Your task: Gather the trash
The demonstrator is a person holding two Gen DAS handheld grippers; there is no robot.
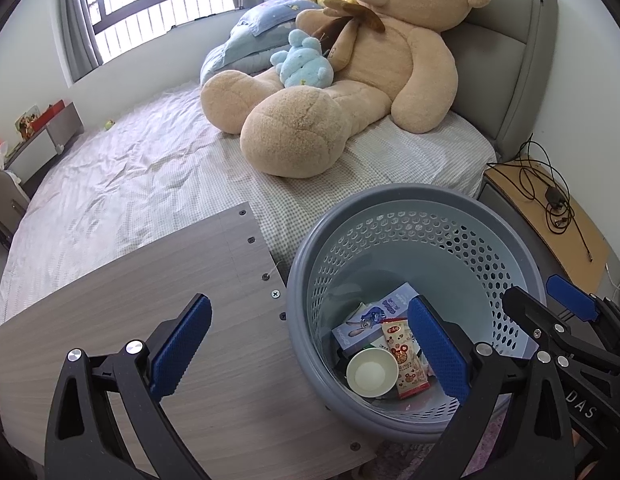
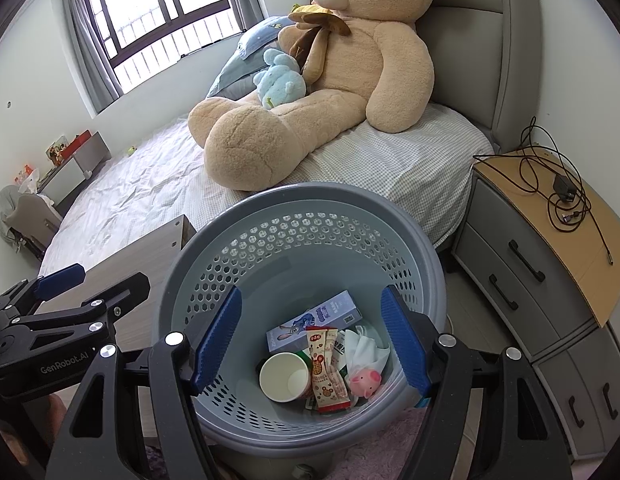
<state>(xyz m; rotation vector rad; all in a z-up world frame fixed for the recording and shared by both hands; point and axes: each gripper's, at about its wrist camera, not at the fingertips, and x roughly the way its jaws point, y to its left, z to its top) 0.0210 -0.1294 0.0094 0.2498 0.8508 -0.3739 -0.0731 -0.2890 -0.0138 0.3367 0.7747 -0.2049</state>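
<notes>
Up front in the left view, the left gripper (image 1: 310,348) hangs with jaws apart and empty, straddling the counter (image 1: 130,300) edge and the bin (image 1: 413,196) rim. From the right view, the right gripper (image 2: 311,338) hovers over the bin (image 2: 306,196), jaws apart and empty; a cup (image 2: 285,376), box (image 2: 329,316), wrapper (image 2: 325,368) and pink toy (image 2: 363,382) lie inside the bin.

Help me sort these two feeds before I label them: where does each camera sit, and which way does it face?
Left wrist view: sits on the left claw, looking down-forward over the wooden tabletop toward the bed; its open blue pads and the right claw show.
Right wrist view: sits on the right claw, looking down into the grey basket; its open pads and the left claw show.
Shared: basket, paper cup, teddy bear, nightstand.
</notes>
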